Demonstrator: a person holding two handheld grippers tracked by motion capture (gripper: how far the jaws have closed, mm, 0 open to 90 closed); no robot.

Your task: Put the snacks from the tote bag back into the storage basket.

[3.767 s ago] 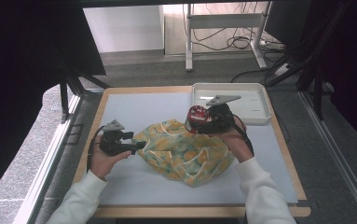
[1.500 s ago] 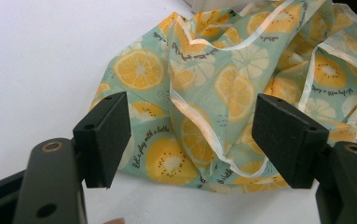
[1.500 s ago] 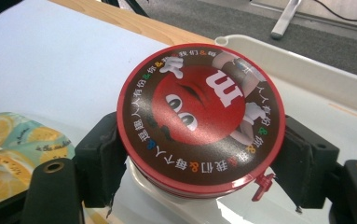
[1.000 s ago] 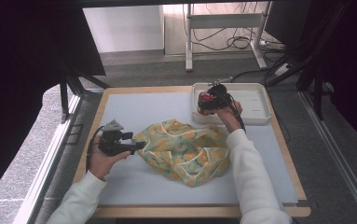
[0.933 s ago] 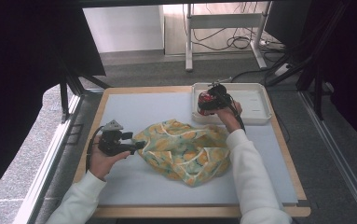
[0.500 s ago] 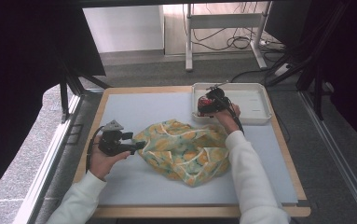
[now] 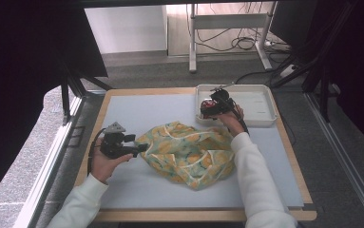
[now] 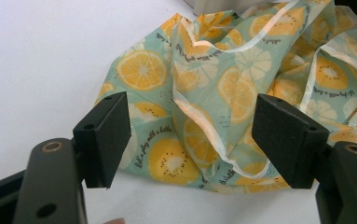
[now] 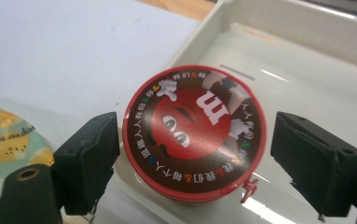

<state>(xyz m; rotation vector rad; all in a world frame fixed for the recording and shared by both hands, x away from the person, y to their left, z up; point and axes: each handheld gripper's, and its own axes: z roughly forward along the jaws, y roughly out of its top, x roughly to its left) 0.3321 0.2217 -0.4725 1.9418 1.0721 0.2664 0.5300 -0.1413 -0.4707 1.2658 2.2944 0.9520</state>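
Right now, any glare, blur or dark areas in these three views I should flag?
High view: left and right edges are near black, table evenly lit. Right gripper view: white streaks of glare on the tray floor and a sheen across the tin lid; its print stays readable. Left gripper view: the bag is sharp, the mat washed out white.

Right hand-held gripper [image 9: 192, 154] jaws spread, clear of a round red candy tin [image 9: 194, 133] lying in the white tray [image 9: 306, 60] corner; lemon-print cloth [image 9: 8, 137] at left.
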